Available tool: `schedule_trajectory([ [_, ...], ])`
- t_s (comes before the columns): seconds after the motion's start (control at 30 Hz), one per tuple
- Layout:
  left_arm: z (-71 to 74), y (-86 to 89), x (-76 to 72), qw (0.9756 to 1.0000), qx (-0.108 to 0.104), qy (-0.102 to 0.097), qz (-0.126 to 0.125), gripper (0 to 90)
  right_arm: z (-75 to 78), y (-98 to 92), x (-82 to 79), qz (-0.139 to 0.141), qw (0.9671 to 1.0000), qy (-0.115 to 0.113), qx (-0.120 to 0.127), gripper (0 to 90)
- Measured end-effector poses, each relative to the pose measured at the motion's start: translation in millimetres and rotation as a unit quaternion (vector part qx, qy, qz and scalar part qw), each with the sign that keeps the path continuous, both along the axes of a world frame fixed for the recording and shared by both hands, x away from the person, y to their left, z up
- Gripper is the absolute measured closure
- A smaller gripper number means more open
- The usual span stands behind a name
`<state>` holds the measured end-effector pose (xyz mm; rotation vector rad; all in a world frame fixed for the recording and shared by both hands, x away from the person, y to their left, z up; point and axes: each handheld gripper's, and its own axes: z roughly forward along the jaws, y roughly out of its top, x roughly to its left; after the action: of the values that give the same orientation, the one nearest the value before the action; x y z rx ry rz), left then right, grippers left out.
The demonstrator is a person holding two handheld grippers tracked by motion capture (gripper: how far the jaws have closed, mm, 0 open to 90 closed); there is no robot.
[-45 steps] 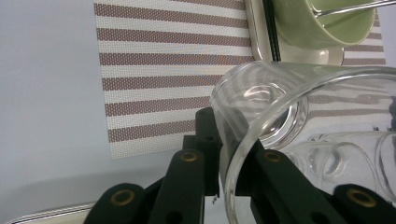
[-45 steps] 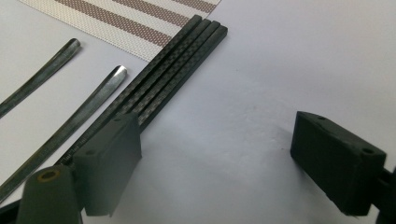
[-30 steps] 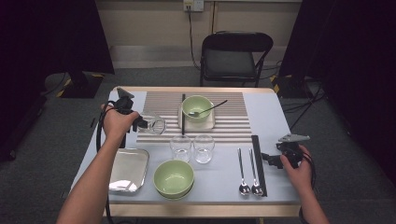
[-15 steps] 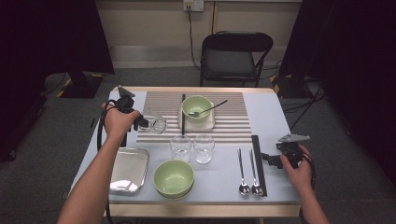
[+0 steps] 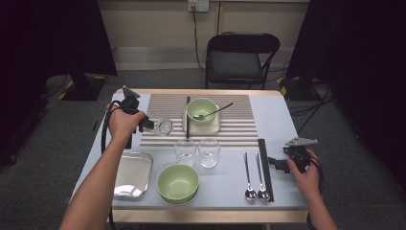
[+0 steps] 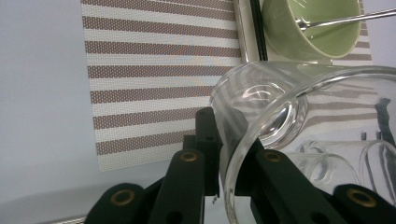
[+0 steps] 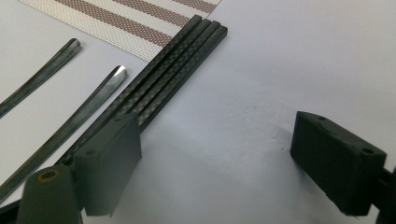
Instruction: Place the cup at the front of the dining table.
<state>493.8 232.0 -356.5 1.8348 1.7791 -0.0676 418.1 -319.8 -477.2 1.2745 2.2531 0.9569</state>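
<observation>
Left gripper view shows the left gripper (image 6: pixel 229 154) clamped on the rim of a clear glass (image 6: pixel 289 126), tipped on its side above the striped placemat (image 6: pixel 154 70), beside the green bowl (image 6: pixel 308 28) holding a spoon. High view shows the right gripper (image 5: pixel 282 163) near the black chopsticks (image 5: pixel 265 167), its jaws wide apart and holding nothing.

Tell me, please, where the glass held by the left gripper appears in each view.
High view: the tilted glass is left of centre, over the striped mat.
Left gripper view: the glass is at centre-right, its rim pinched between the jaws.
Right gripper view: the glass is not in it.
Shared landmark: the striped mat.
</observation>
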Motion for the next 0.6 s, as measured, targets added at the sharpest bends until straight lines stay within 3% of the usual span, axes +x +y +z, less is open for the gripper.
schedule_trajectory([
  [0.07,-0.2,0.3,0.5,1.0,0.007,0.0,-0.003,85.7,0.0,0.0,0.0,0.0,1.0,0.0,0.0,15.3],
  [0.17,-0.9,0.3,1.4,1.0,-0.001,0.0,0.003,85.7,0.0,0.0,0.0,0.0,1.0,0.001,0.0,15.4],
  [0.6,-1.9,2.5,4.5,1.0,0.0,0.0,0.003,85.7,0.0,-0.1,0.1,0.0,1.0,0.0,0.0,15.3],
])
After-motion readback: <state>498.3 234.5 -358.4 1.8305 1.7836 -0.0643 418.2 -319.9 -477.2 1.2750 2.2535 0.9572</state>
